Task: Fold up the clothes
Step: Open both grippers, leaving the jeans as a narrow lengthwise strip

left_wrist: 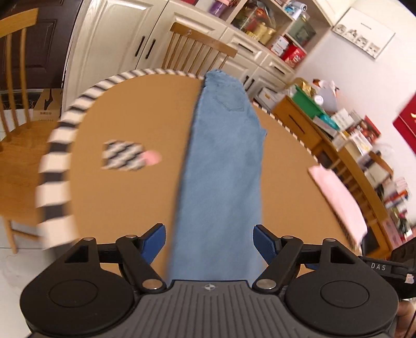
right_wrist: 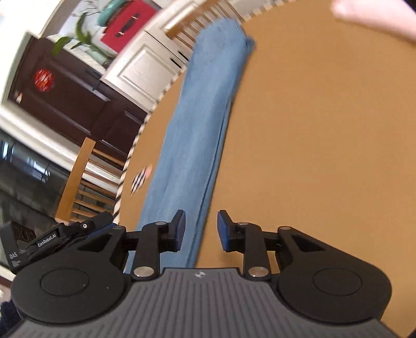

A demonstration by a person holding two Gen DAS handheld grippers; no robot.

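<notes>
While both show jeans, left adds pink cloth (blurred).

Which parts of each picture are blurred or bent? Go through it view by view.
Left wrist view: the striped table edge smears with motion blur, the small striped cloth is soft, the left gripper stays sharp, and the fisheye bends the cupboards. Right wrist view: the jeans look streaky, the pink cloth is a smear, the right gripper is crisp, and the room tilts.
</notes>
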